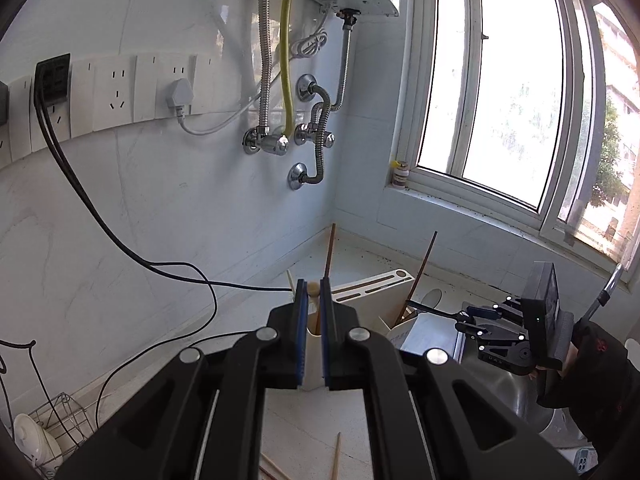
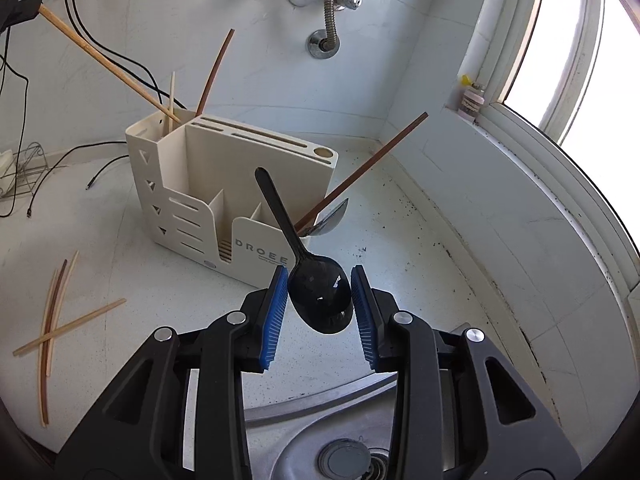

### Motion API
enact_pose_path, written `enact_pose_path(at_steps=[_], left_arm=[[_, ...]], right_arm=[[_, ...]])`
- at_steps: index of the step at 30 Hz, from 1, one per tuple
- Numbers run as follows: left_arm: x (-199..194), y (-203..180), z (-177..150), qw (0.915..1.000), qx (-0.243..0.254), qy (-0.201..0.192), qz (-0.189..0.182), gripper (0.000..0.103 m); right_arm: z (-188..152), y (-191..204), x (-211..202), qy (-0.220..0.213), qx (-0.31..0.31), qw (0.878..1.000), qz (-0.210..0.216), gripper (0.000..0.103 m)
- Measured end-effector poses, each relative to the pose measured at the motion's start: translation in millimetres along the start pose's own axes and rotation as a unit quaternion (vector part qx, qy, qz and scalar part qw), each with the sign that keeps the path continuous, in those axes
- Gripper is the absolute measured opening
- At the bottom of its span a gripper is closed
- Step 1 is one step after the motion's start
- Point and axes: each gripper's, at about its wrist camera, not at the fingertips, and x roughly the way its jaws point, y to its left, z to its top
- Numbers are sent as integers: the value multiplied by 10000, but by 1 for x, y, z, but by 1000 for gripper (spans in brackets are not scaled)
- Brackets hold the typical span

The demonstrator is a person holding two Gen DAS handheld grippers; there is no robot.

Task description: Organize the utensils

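Left wrist view: left gripper nearly closed, blue pads clamped on a pale wooden chopstick that runs lengthwise between the fingers, its knobbed top poking up at the tips. The lower end is hidden behind the jaws. Beyond the tips, the cream utensil holder is mostly blocked by the fingers; only its slotted top and a corner show. Two dark brown chopsticks rise from it, leaning up and slightly right. To the right, the right gripper is seen side-on over the steel sink, with a black spoon whose handle points left toward the holder. Spoon bowl is not clear here.

Right wrist view: right gripper partly open, pads closed on the bowl edges of the black spoon; handle points up and away to the left, over the holder's front compartments. Holder stands whole on the white counter. A metal spoon with a brown handle leans out to the right. Loose chopsticks lie crossed on the counter at left. Top left, the pale chopstick slants down into the rear compartment, its upper end in a dark shape, cut off by the frame.
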Motion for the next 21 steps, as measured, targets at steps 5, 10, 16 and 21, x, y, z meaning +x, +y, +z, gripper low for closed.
enact_pose_path(at_steps=[5,10,16,21], left_arm=[[16,-4,2,9997,129,204,-19,5],[26,-7,4,9993,193,313,-47,5],[32,-5,5,9990,210,387,-69,5],[37,-4,7,9987,240,442,-95,5]], right_arm=[[5,6,12,319,-373,9988,-14,31],[21,15,20,629,-815,9946,-162,31],[40,30,27,1033,-1939,9746,-427,31],[57,40,41,1429,-2776,9481,-594,31]])
